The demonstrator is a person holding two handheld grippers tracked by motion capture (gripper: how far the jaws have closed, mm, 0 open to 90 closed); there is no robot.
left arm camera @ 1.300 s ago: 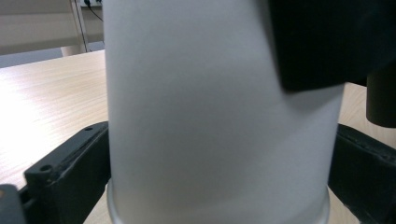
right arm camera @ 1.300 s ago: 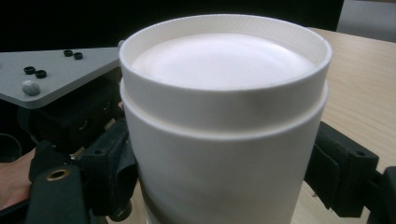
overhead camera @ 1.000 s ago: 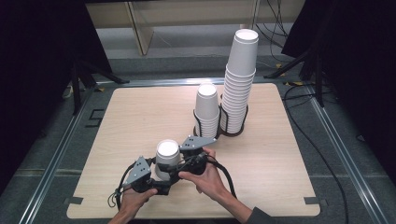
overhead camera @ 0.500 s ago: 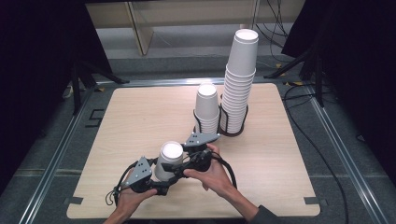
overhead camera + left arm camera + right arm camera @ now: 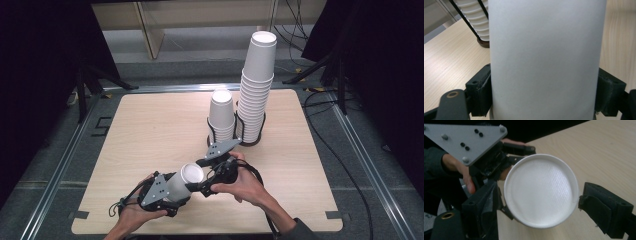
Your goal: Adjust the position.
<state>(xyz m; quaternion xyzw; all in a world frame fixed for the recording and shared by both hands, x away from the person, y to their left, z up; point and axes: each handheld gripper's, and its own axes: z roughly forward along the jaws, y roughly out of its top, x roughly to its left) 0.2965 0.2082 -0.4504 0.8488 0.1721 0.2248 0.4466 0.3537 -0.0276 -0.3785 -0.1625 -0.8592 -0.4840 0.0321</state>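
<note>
Light falls from overhead onto the pale bench (image 5: 150,130), leaving the room around it nearly black. Shadows are soft and short. Up close, the white cup (image 5: 544,60) looks grainy and slightly blurred, without harsh glare.

I note the paper cup (image 5: 544,60) held before me is matt white, its wall smooth, its base (image 5: 541,190) finely textured. The left gripper (image 5: 172,192) has matt black plastic jaws and a dull grey metal plate. The table (image 5: 150,130) is pale wood-grain laminate, satin. The stacked cups (image 5: 256,95) look ribbed white paper.
</note>
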